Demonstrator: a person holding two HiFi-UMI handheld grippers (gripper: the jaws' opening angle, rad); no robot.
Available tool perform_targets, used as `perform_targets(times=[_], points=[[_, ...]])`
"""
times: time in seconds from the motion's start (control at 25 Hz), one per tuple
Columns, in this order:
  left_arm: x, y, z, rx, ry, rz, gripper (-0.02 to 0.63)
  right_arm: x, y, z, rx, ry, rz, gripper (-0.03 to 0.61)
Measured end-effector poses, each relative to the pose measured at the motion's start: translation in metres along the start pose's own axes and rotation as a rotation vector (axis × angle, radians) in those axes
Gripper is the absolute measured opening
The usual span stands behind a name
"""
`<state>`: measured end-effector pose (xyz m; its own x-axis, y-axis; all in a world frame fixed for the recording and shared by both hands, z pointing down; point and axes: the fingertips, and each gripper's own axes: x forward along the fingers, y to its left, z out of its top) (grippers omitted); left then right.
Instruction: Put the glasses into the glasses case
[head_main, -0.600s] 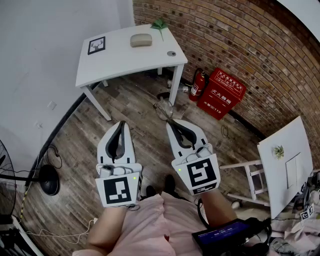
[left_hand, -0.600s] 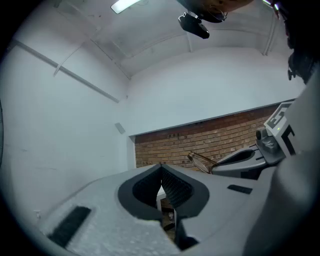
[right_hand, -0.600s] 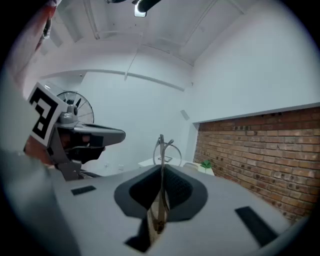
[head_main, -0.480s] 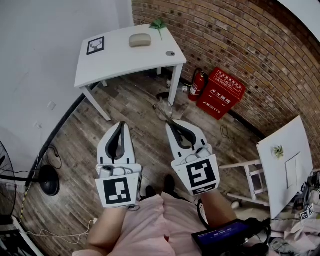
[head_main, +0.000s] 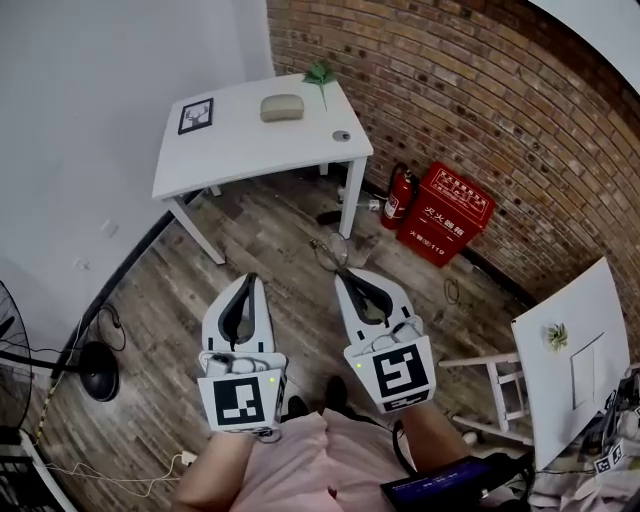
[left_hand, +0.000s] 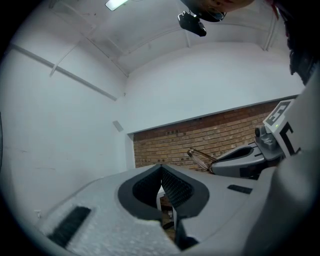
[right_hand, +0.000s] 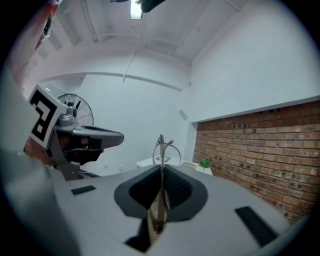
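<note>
Fingers (right_hand: 182, 190) of right gripper (right_hand: 161, 169) pinch glasses (right_hand: 161, 150) lengthwise, lenses forward; left gripper (left_hand: 162, 170) closed, empty.

Bright, even indoor illumination from a ceiling lamp (right_hand: 135, 9); shadows soft, sharp centre, strong fisheye bending and dark vignetting at the edges

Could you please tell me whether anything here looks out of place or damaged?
Nothing looks spilled or damaged. The one thing out of place is the glasses, clamped edge-on in the right tongs over the floor, while the case lies on the white table.
</note>
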<state>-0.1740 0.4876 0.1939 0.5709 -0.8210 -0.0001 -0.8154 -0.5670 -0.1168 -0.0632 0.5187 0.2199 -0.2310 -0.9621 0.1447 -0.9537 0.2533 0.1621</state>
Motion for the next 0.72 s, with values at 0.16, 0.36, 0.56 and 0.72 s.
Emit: perform_targets(times=[0.16,0.36,0.56,0.72], points=[[0.015,-0.011,-0.002,0.027,-0.005,0.012,0.009,0.006,-0.025,-0.005,-0.029,-0.021,0.010,0.018],[0.031,-0.016,-0.011,0.015,0.013,0.042,0.009,0.017,-0.047,-0.015,-0.019,0.002,0.024,0.018],[0.053,0.003,-0.018,0.004,0.025,0.074,0.009,0.045,-0.054,-0.014,-0.032,0.007,0.047,0.018],[0.080,0.024,-0.033,-0.004,0.039,0.089,0.009,0.080,-0.060,-0.024,-0.040,0.024,0.062,0.018]])
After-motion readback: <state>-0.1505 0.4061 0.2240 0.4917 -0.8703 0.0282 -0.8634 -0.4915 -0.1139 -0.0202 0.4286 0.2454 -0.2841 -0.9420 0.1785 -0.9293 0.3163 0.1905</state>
